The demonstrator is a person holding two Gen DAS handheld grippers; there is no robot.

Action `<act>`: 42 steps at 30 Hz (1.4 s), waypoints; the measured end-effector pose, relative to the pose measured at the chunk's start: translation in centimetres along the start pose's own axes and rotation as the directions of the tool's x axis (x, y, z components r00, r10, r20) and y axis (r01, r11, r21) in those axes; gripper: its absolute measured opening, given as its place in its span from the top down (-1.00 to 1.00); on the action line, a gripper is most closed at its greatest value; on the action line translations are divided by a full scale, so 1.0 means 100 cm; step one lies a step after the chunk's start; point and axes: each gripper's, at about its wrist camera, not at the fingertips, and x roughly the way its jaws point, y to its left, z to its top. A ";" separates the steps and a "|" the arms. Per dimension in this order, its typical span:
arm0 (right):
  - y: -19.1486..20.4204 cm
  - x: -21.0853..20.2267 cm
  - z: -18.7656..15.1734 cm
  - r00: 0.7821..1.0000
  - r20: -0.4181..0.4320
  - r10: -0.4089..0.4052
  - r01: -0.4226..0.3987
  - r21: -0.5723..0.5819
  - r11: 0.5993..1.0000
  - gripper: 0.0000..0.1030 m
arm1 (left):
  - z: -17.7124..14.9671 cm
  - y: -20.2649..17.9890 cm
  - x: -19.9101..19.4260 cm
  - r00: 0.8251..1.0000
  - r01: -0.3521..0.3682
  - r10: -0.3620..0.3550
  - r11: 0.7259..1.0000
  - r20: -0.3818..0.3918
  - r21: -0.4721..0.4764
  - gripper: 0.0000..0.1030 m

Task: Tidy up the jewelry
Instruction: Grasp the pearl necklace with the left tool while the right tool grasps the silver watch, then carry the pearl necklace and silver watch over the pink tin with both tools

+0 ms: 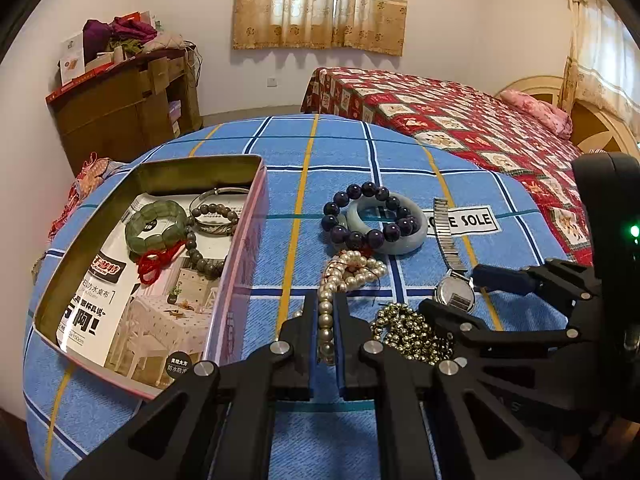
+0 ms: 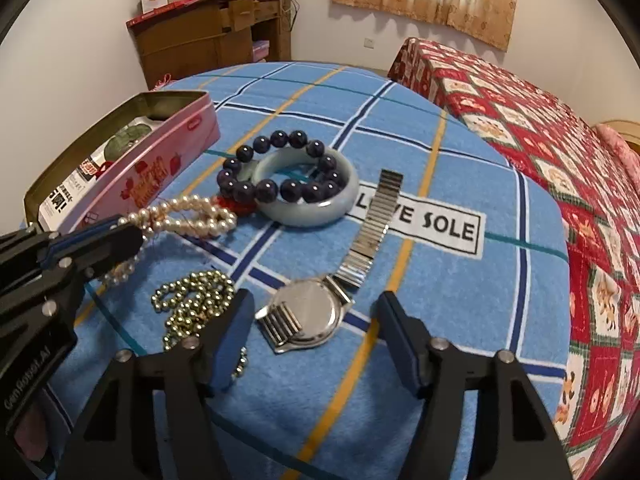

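My left gripper (image 1: 325,305) is shut on a strand of the pearl necklace (image 1: 354,270), whose knotted part lies just beyond the fingertips on the blue checked cloth (image 1: 348,152). In the right wrist view, my right gripper (image 2: 310,320) stands open astride the silver watch (image 2: 308,314), which lies face down with neither pad touching it. A gold bead chain (image 2: 196,304) lies by its left finger. Farther back, a dark purple bead bracelet (image 2: 280,138) rests on a pale jade bangle (image 2: 312,208). The pink tin (image 1: 240,256) at left holds a green bracelet (image 1: 156,226), brown beads and a silver bangle.
The table's rounded edge drops off close on the right, beside a bed with a red patchwork quilt (image 1: 460,120). A wooden cabinet (image 1: 128,108) piled with clothes stands against the far wall. A "LOVE SOLE" label (image 2: 436,226) lies under the watch strap.
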 end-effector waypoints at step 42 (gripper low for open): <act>0.053 -0.068 0.077 0.942 0.257 0.217 -0.172 -0.188 0.967 0.02 | 0.045 0.079 -0.084 0.976 -0.096 0.114 0.990 0.187 -0.102 0.89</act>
